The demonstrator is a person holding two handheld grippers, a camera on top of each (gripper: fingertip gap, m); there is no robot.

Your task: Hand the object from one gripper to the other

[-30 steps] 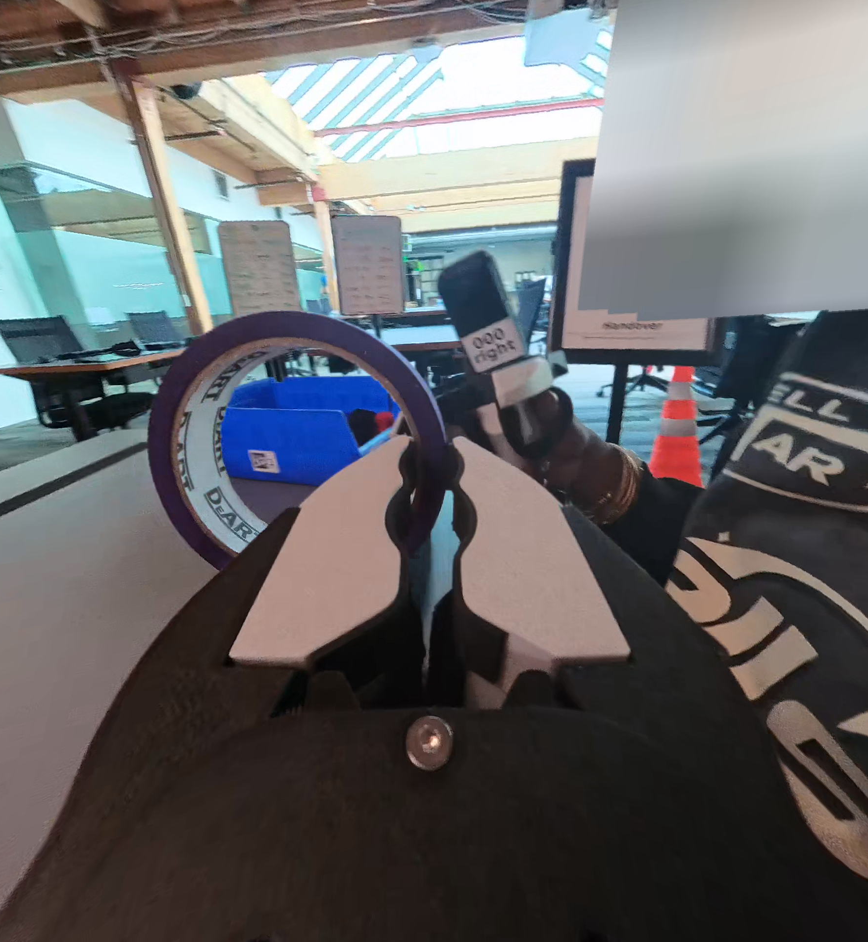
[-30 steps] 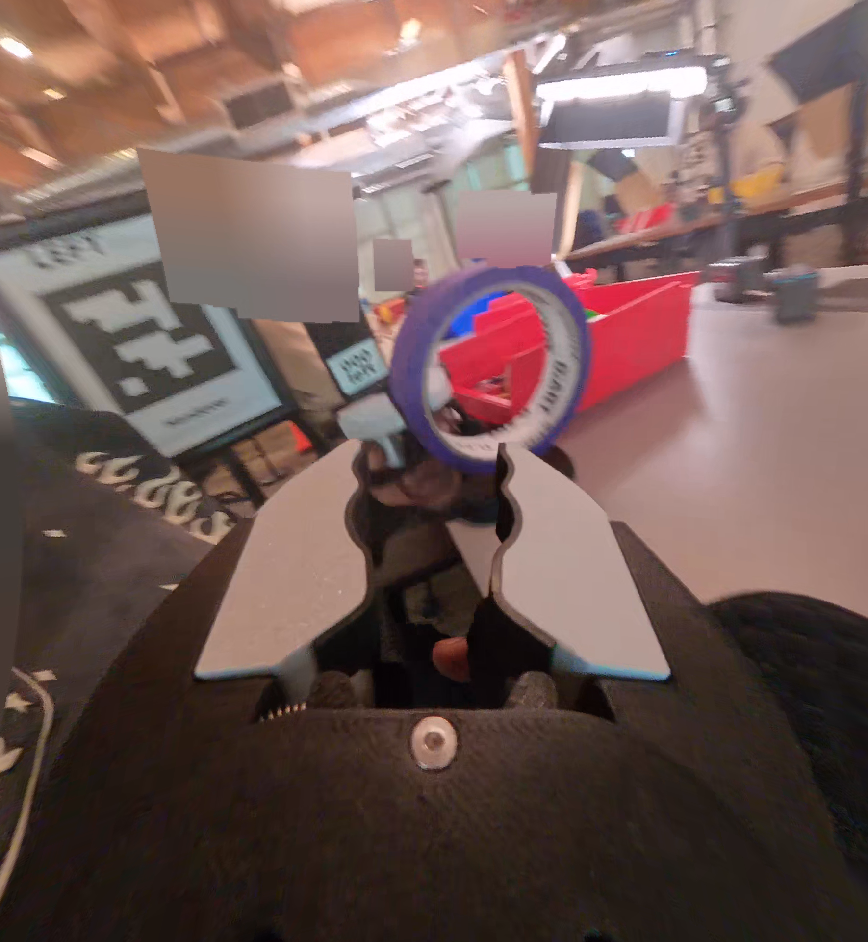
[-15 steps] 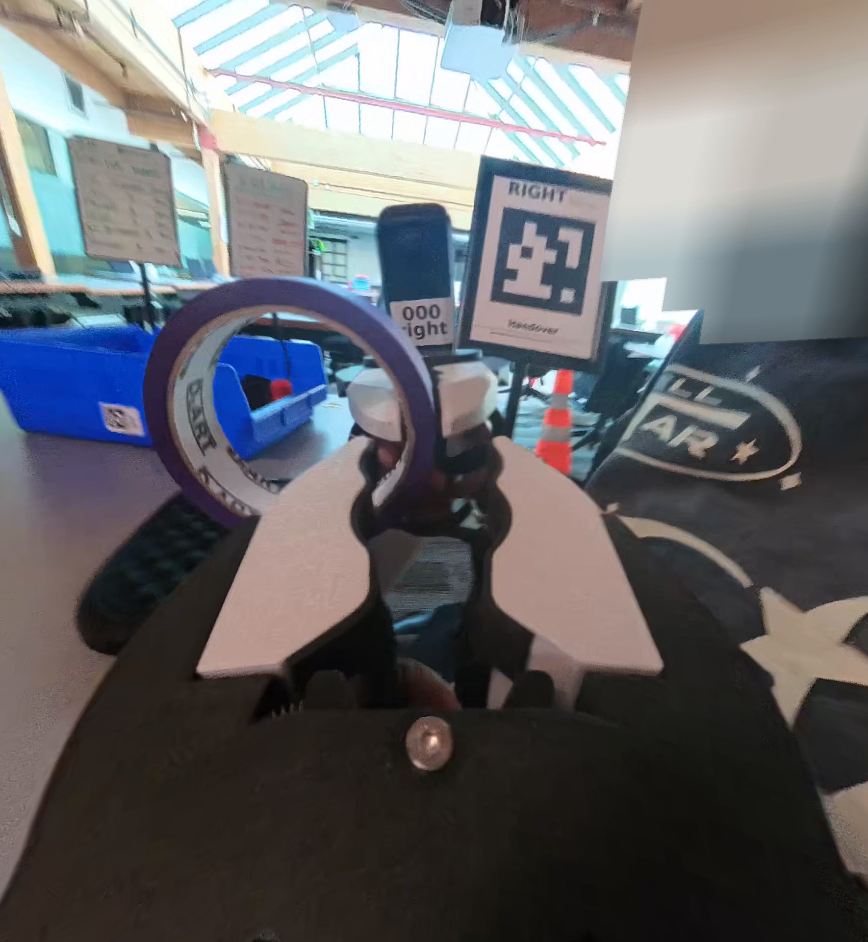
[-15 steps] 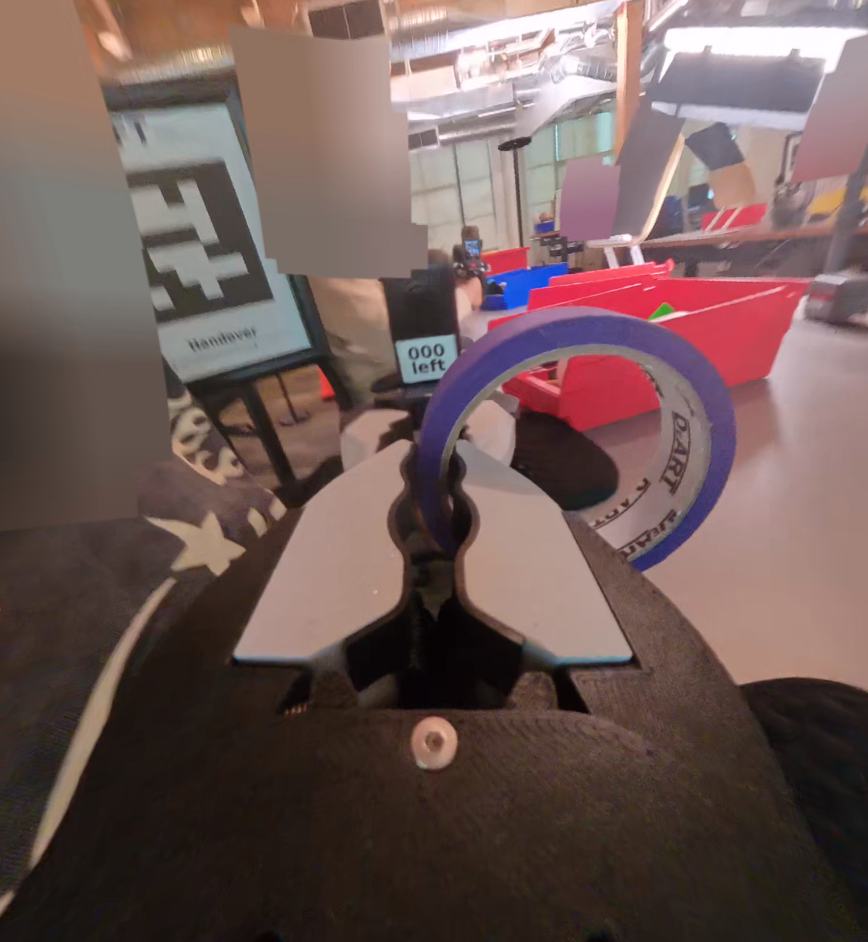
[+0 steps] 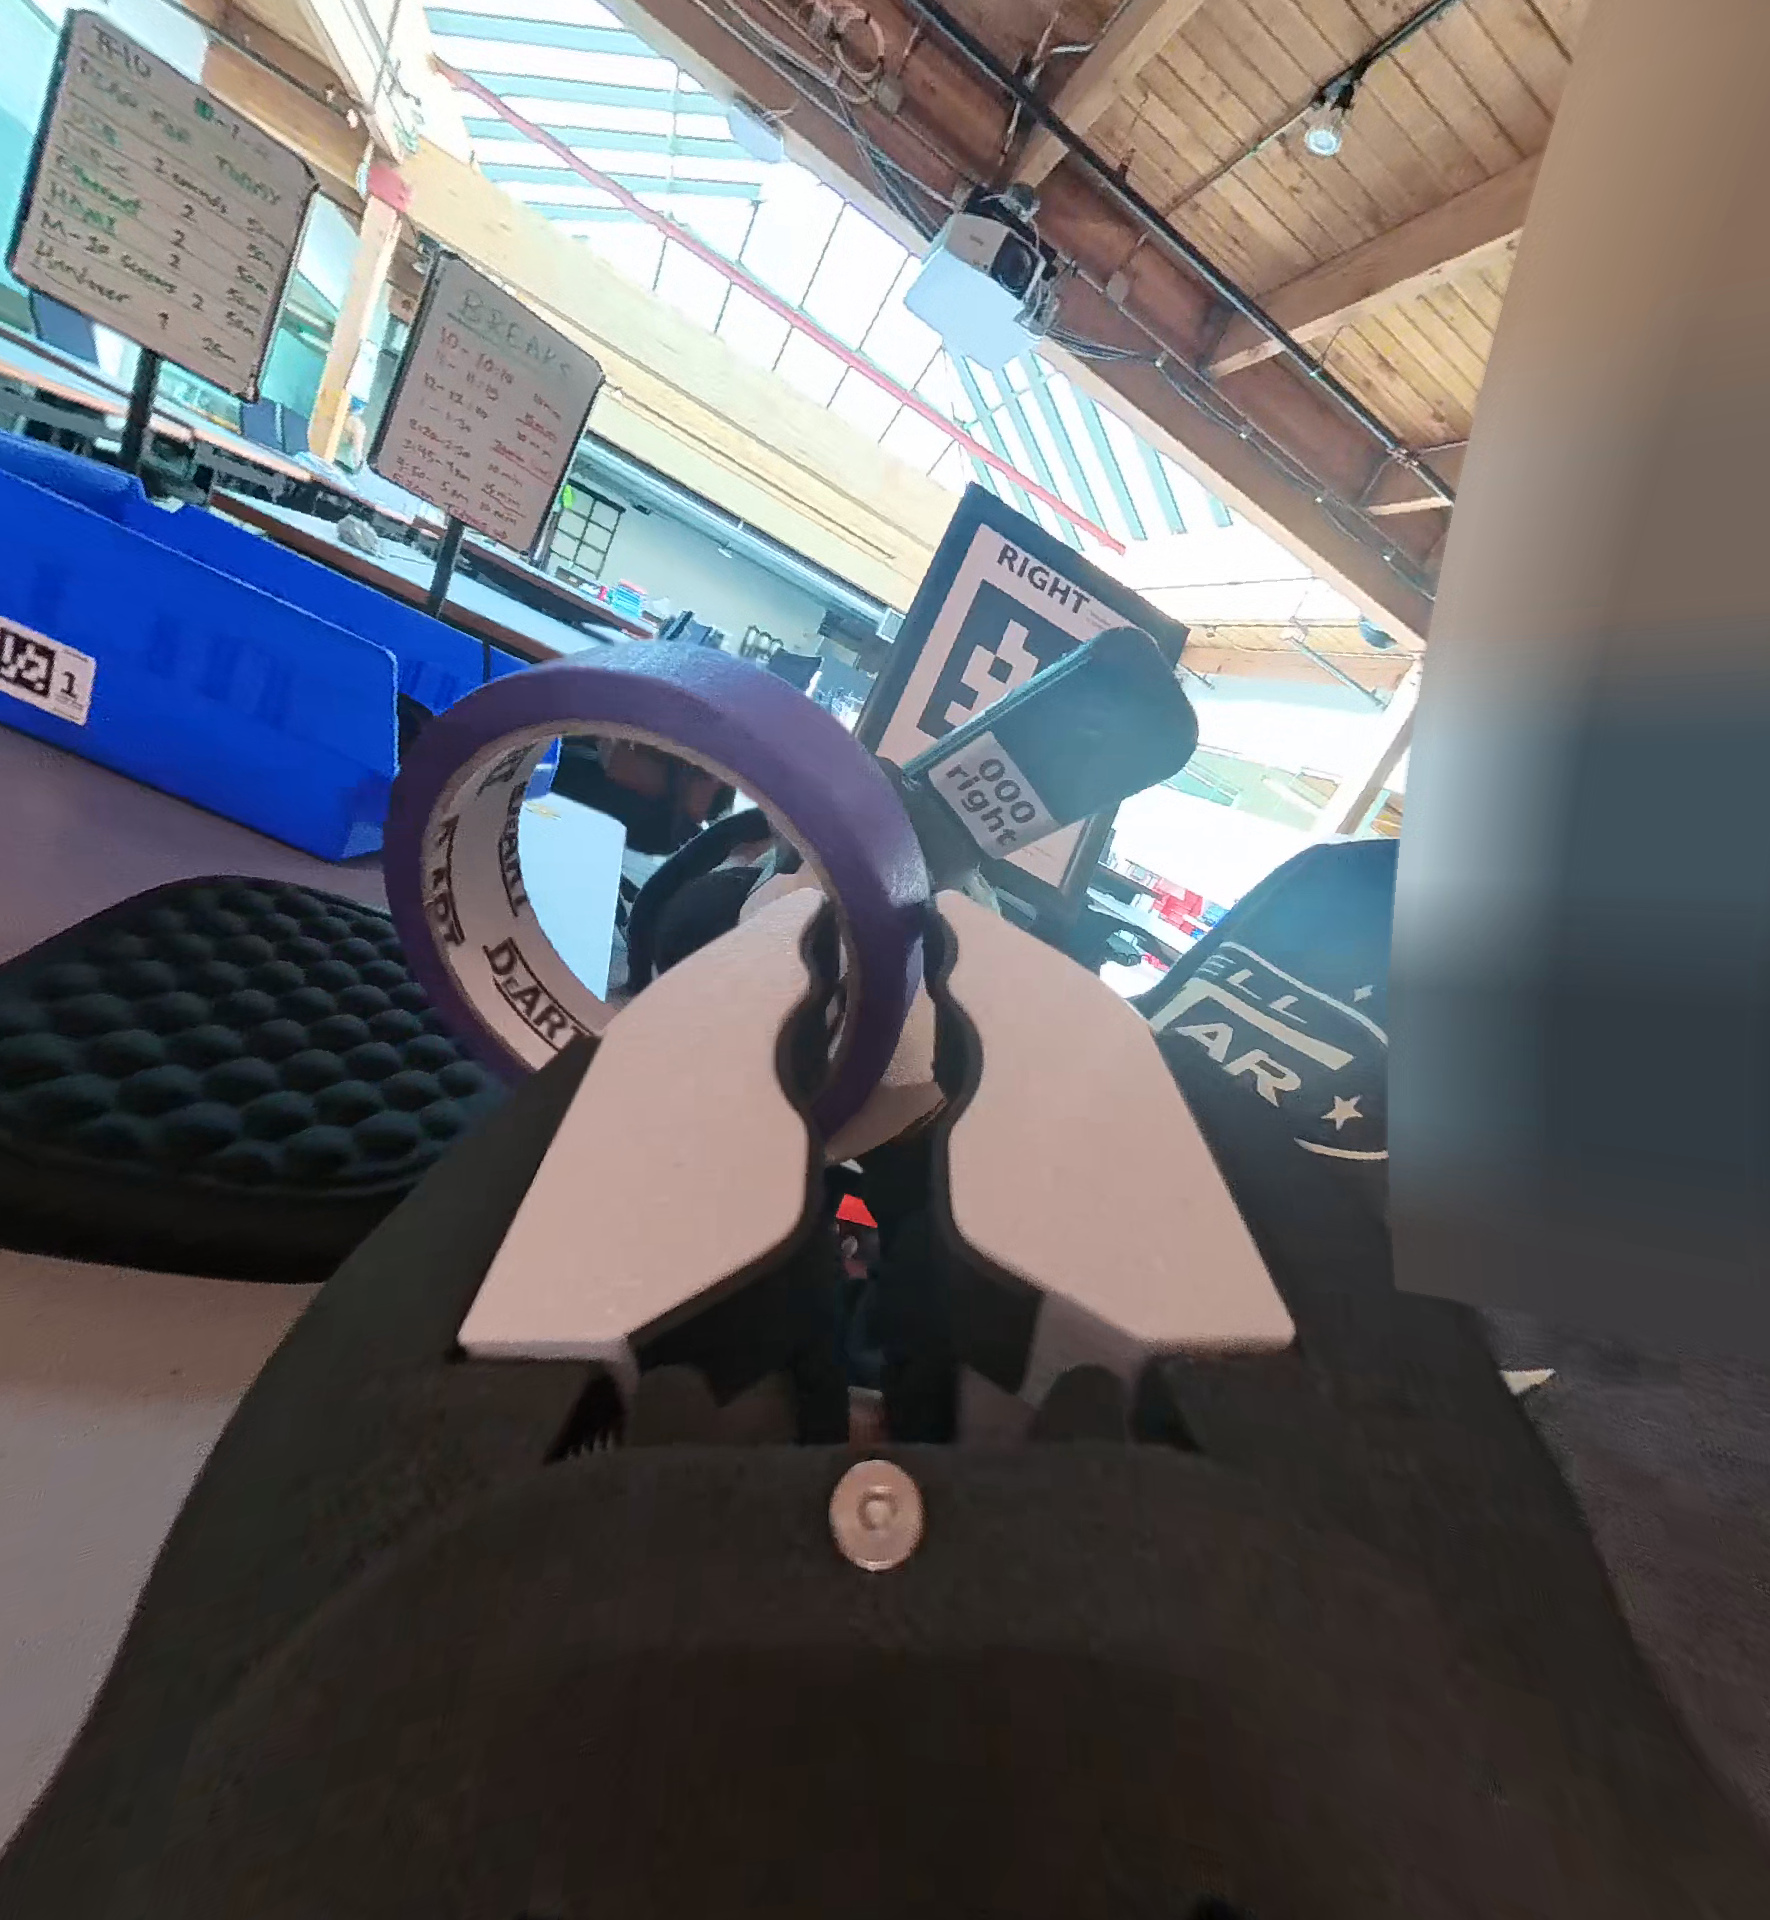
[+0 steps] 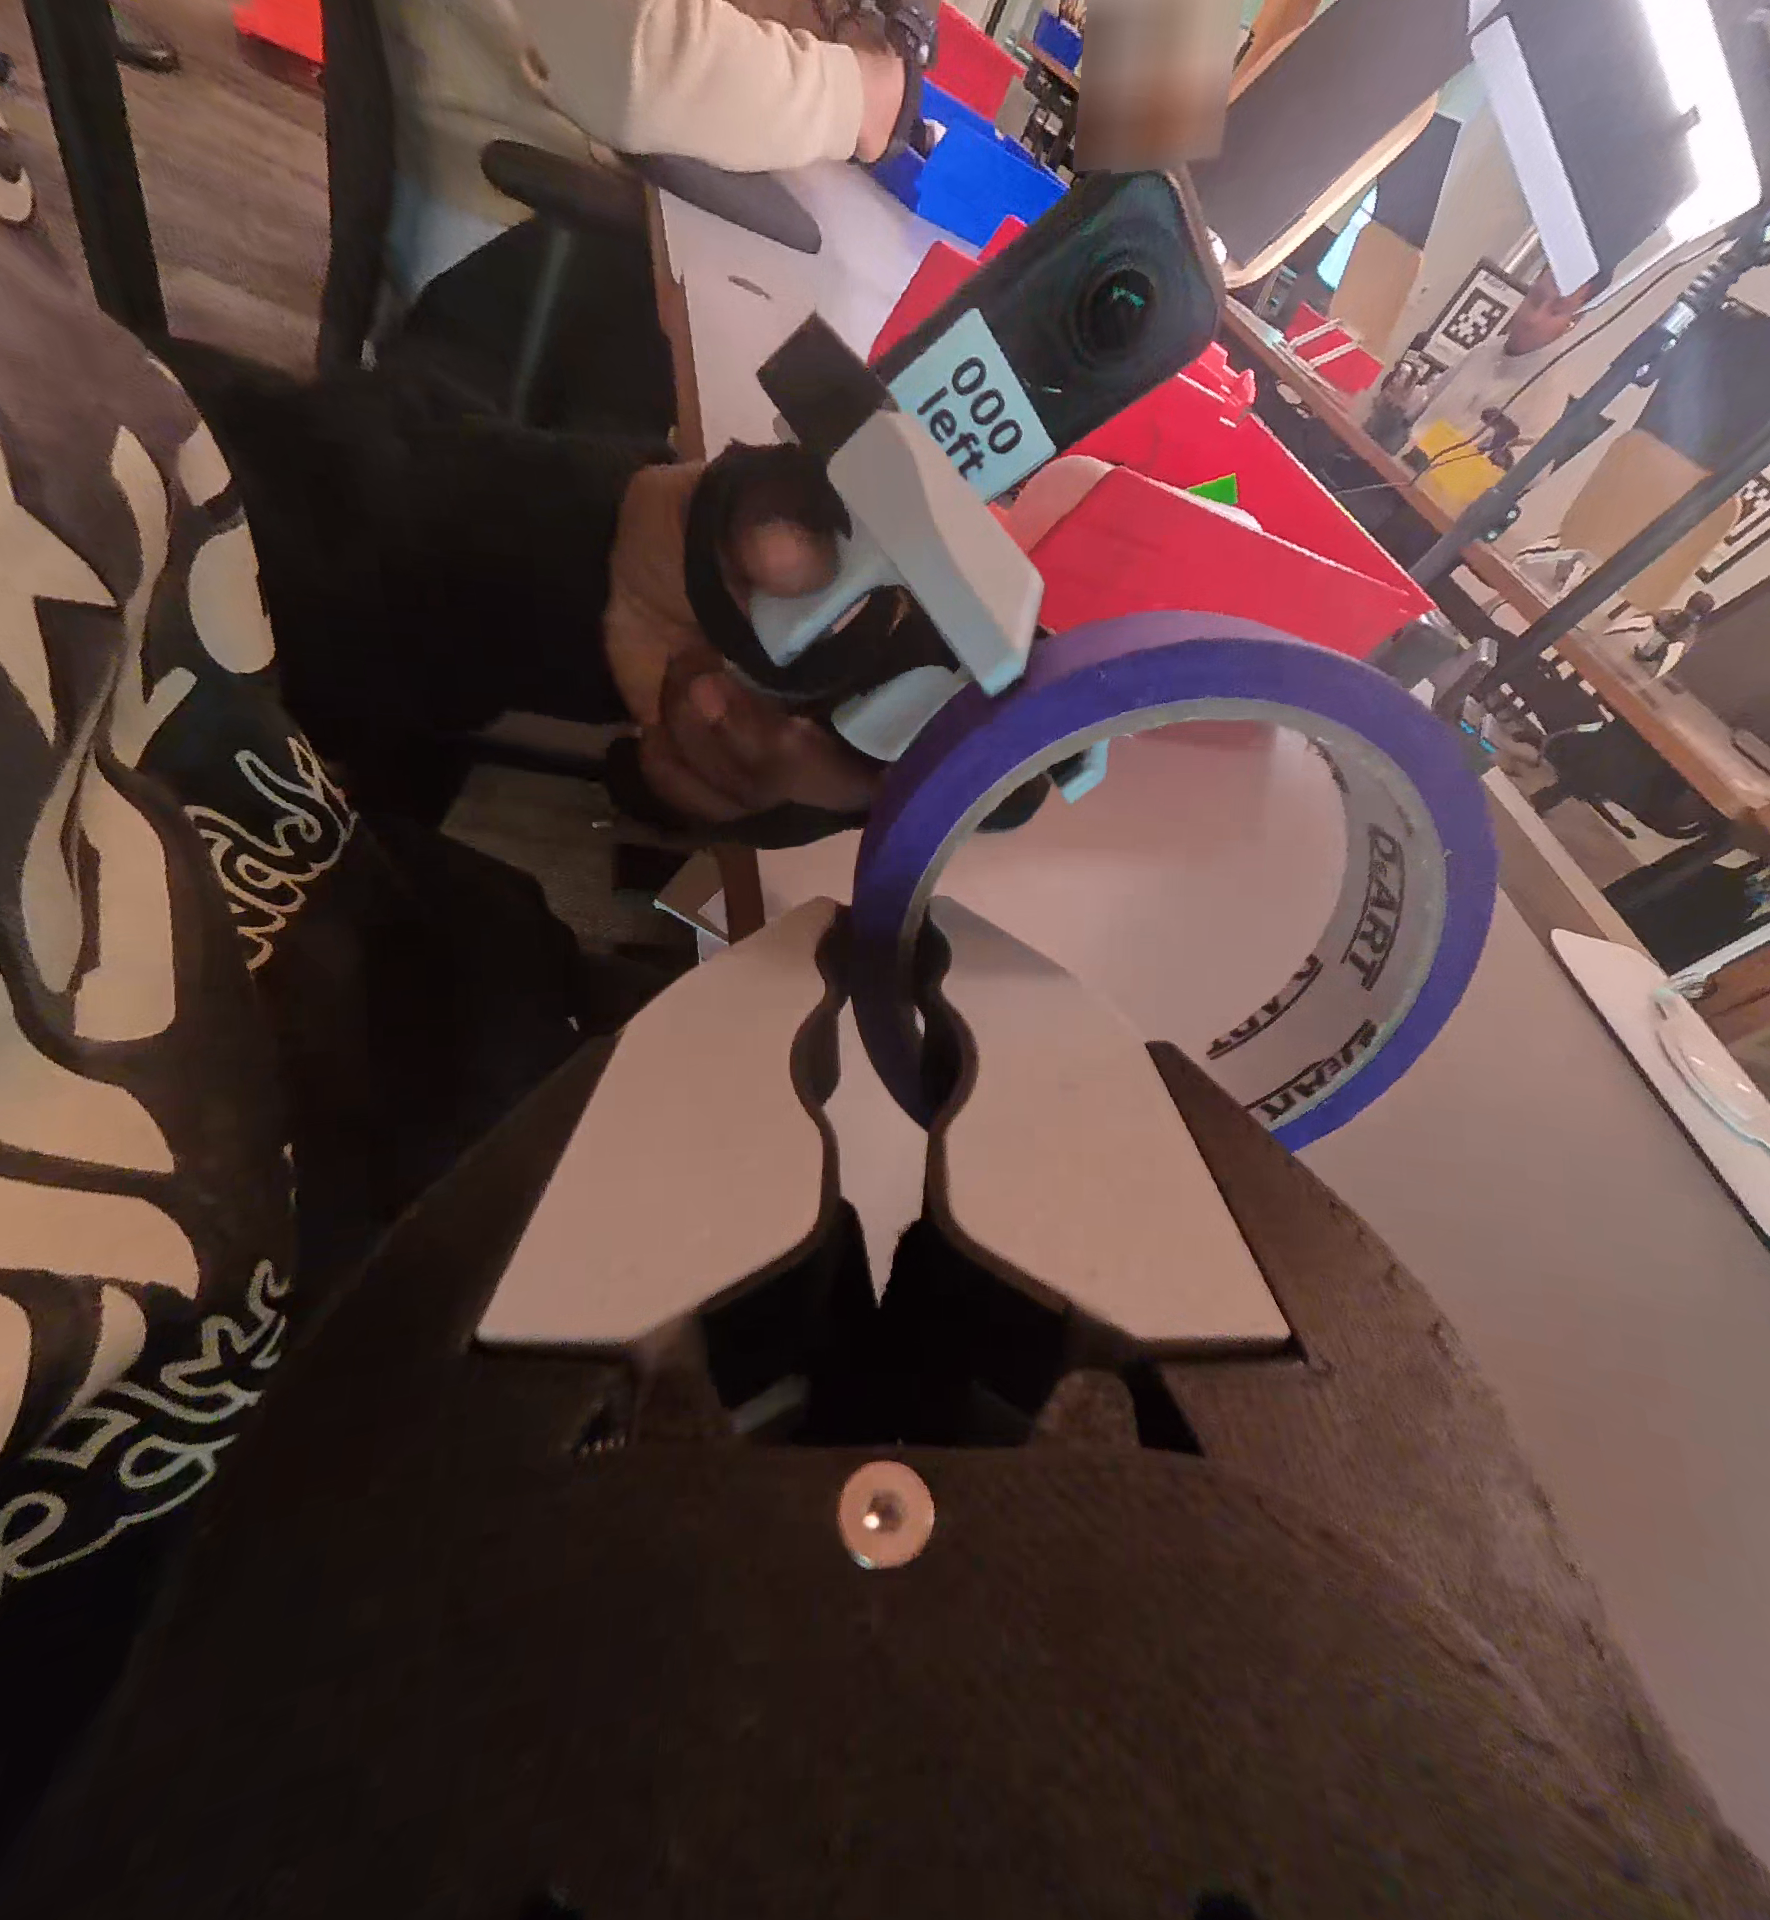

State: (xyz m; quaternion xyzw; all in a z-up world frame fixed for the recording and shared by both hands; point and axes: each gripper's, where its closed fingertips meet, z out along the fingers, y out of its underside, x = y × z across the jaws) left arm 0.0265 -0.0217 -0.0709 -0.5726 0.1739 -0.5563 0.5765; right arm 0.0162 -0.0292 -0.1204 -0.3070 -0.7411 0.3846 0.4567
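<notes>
A purple tape roll [image 5: 652, 686] stands on edge in the air over the table. My left gripper [image 5: 886, 914] has its two fingers closed on the roll's wall, one inside the ring and one outside. My right gripper [image 6: 886, 925] is shut on the wall of the same tape roll [image 6: 1224, 665] at its near left side. In the right wrist view the left gripper [image 6: 1037, 717] pinches the roll's top edge, held by a hand. In the left wrist view a grey finger [image 5: 896, 1096] of the right gripper shows just behind my left fingers.
A blue bin [image 5: 185, 665] and a black padded rest [image 5: 185, 1039] lie on the table to the left. A red bin [image 6: 1172, 540] stands behind the tape. A marker sign [image 5: 1016, 644] stands behind. A seated person's sleeve [image 6: 715, 73] is at the far table. The pale tabletop [image 6: 1483, 1403] extends to the right. My right fingertips sit around 5 centimeters from my left ones.
One second ago only my left gripper held the tape and my right was open. Half a second ago my right had shut on it and my left had spread. Now my left is narrow on it again.
</notes>
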